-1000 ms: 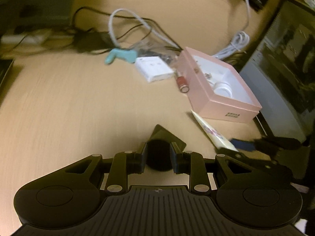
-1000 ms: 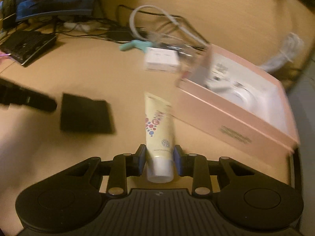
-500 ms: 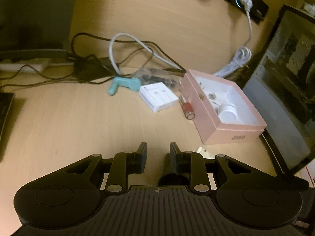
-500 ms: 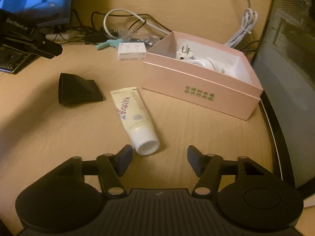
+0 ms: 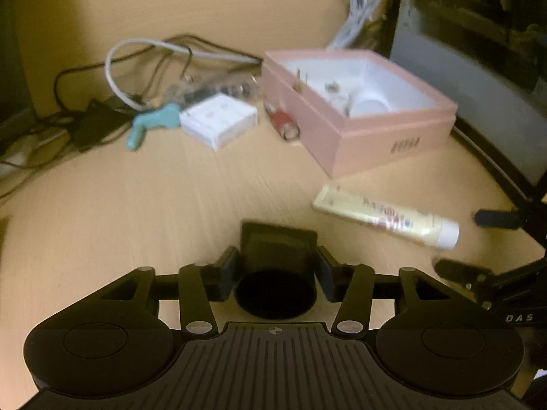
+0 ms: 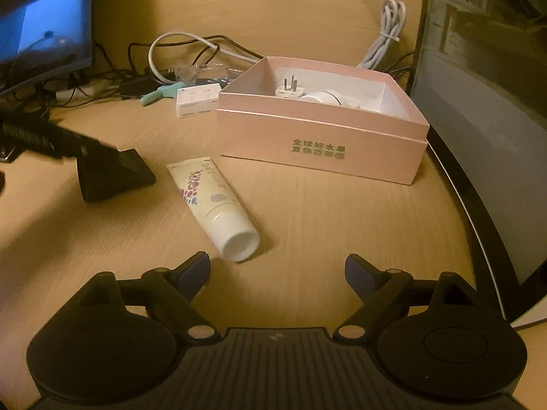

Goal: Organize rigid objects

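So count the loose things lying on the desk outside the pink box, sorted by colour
Black: 1, the black plastic nozzle
Cream: 1, the cream squeeze tube
White: 1, the small white box
Teal: 1, the teal handle
Red: 1, the red cylinder
Total: 5

Matt wood-grain desk (image 6: 324,225), glossy plastic tube (image 6: 208,198)

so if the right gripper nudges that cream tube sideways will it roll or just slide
The cream tube would likely roll a little at its round white cap, though the flat crimped tail should drag, so it probably pivots rather than travels. Its body looks soft, so it may dent under the open right gripper.
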`<move>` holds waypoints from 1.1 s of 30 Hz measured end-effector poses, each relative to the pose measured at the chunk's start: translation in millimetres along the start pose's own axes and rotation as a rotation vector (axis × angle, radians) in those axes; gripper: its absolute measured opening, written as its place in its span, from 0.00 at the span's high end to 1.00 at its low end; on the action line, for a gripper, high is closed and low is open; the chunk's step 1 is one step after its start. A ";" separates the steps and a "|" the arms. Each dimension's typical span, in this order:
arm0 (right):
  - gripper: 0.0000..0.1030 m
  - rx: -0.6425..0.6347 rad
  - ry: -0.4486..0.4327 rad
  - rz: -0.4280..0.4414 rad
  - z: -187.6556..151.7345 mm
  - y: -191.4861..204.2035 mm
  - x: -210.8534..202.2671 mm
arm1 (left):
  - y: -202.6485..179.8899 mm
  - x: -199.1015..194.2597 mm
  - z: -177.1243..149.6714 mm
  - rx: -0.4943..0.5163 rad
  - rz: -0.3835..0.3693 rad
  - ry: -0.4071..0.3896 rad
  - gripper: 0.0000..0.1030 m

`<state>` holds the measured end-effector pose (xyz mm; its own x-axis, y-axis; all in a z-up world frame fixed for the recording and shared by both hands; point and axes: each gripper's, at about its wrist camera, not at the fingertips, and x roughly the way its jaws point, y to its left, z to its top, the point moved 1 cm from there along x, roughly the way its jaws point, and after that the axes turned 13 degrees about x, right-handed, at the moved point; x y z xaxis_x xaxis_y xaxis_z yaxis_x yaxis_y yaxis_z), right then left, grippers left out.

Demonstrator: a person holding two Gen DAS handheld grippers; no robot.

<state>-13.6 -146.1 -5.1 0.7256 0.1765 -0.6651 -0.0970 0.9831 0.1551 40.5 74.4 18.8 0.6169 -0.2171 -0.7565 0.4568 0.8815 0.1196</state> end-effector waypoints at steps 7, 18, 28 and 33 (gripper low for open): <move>0.15 0.021 -0.003 0.015 -2.0 -3.5 0.0 | 1.0 3.3 -3.4 -0.018 -0.003 0.011 0.46; 0.07 -0.003 0.020 0.041 -2.7 -1.6 0.7 | 5.0 7.1 -10.1 -0.056 -0.010 -0.005 0.48; 0.00 -0.030 0.085 0.046 2.6 -0.7 6.0 | 10.3 -12.8 -27.9 -0.169 -0.026 -0.017 0.48; 0.00 -0.068 0.108 0.071 7.3 -1.1 9.0 | 9.4 -32.2 -40.8 -0.212 -0.043 -0.020 0.48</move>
<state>-2.1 -145.9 -5.9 0.6378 0.2465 -0.7297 -0.1942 0.9683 0.1573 -1.3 106.8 18.1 0.6131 -0.2623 -0.7451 0.3390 0.9394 -0.0518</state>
